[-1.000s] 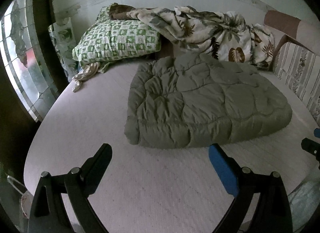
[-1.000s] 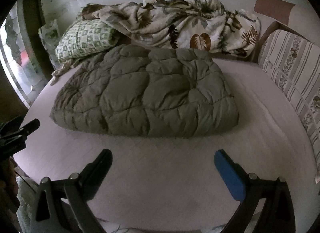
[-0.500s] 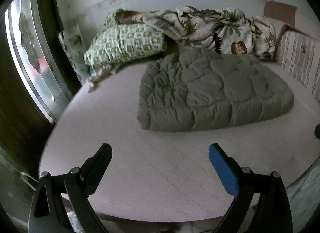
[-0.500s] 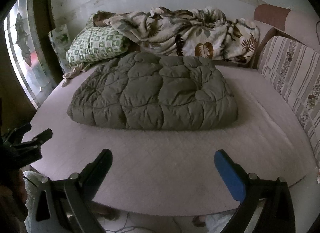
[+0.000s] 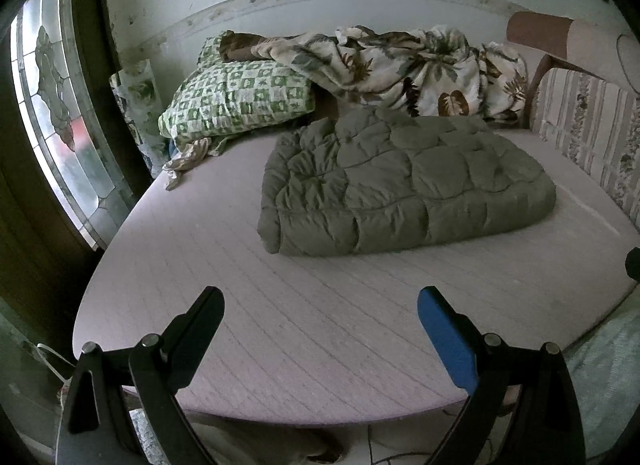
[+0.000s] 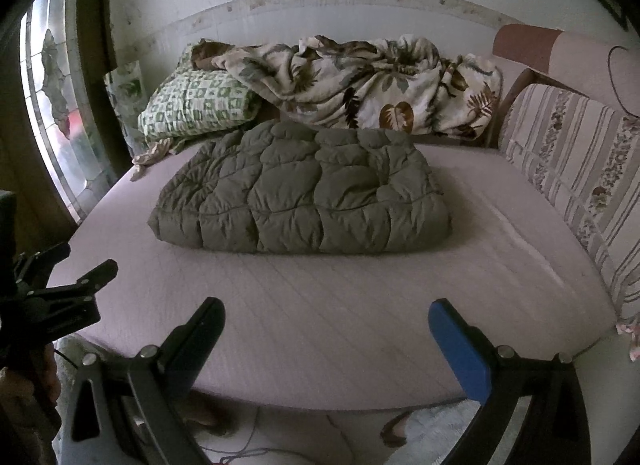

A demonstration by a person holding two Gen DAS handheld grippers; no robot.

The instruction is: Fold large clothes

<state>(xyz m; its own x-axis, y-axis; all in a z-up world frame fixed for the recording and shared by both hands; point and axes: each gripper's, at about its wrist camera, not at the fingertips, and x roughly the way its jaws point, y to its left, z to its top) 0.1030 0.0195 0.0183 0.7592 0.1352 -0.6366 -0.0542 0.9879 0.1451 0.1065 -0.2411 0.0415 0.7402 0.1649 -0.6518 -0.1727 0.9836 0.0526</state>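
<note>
Mattress (image 6: 360,305) carries the folded olive quilted jacket (image 6: 304,201) at its middle. It looks puffy, soft and light; a pinch on its near edge seems best. Left gripper (image 5: 318,319) and right gripper (image 6: 326,321) are spread, holding nothing.

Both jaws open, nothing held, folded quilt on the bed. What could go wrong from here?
1. The olive quilted comforter is puffy; its near folded edge may spring open unheld, since the left gripper and right gripper hang open, short of it.
2. Its far edge meets the leaf-print blanket; a deep grab might catch both.
3. The left gripper sits close at the right view's edge; the two could collide when converging.
</note>
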